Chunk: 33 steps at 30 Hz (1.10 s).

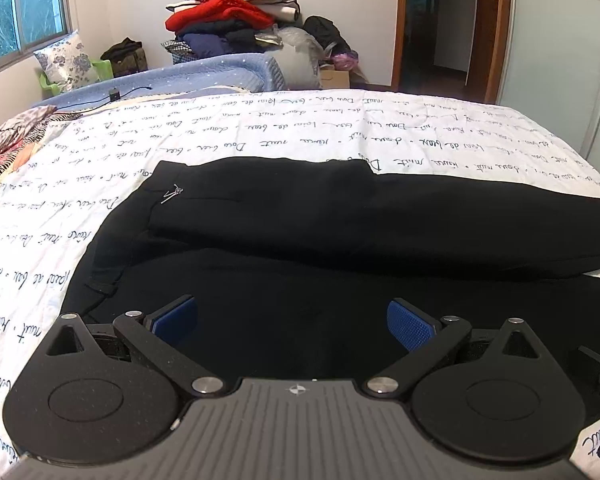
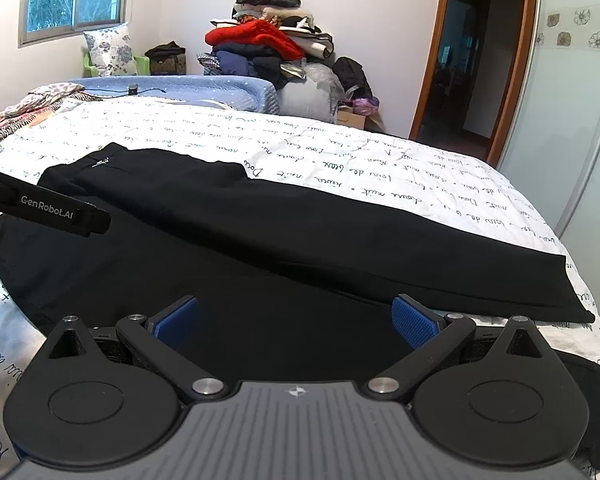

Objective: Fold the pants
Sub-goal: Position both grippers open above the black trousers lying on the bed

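Black pants lie spread on the white quilt with script print. The waist with a small silver zip pull is at the left, and the far leg runs right to its hem. My left gripper is open with blue pads, just above the near pants fabric by the waist. My right gripper is open with blue pads, over the near leg further right. The left gripper's black body shows at the left of the right wrist view.
A tall pile of clothes stands behind the bed on a blue cover. Patterned cloth lies at the bed's far left. A floral pillow sits under the window. An open doorway and a wardrobe door are at right.
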Each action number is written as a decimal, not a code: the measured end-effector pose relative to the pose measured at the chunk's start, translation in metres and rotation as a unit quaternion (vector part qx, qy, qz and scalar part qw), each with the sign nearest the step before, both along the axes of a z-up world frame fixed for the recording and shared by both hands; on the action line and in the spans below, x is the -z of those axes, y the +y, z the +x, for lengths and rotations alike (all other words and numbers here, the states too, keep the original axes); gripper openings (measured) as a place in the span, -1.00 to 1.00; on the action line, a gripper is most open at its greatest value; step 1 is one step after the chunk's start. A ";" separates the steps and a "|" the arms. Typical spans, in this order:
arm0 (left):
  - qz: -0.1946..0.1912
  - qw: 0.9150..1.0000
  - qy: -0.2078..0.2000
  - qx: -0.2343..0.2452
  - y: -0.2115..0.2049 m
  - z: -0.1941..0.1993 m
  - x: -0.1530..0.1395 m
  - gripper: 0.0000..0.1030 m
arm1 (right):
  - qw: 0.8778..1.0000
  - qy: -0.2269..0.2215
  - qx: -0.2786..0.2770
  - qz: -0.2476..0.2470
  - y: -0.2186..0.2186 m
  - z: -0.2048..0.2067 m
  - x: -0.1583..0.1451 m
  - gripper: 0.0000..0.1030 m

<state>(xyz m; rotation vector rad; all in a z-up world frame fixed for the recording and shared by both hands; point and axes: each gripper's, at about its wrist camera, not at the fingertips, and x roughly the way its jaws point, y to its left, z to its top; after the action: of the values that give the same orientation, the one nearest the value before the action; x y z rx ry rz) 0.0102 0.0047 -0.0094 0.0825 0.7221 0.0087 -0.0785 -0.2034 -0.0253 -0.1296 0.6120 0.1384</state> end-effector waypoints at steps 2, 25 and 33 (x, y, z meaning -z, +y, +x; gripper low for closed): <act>0.005 1.000 -0.005 0.002 0.002 -0.009 0.001 0.99 | 1.000 0.004 0.002 0.008 -0.002 0.000 0.000 1.00; -0.025 0.999 0.021 -0.008 0.011 -0.016 0.019 0.99 | 0.999 0.019 -0.001 0.027 0.002 -0.006 0.011 1.00; 0.000 0.999 0.037 -0.005 0.015 -0.008 0.027 0.99 | 0.998 0.018 0.017 0.050 0.003 0.003 0.019 1.00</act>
<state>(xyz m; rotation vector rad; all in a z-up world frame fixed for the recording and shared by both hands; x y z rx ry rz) 0.0025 0.0196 -0.0365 0.0787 0.7968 0.0154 -0.0754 -0.2008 -0.0444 -0.0203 0.6426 0.1374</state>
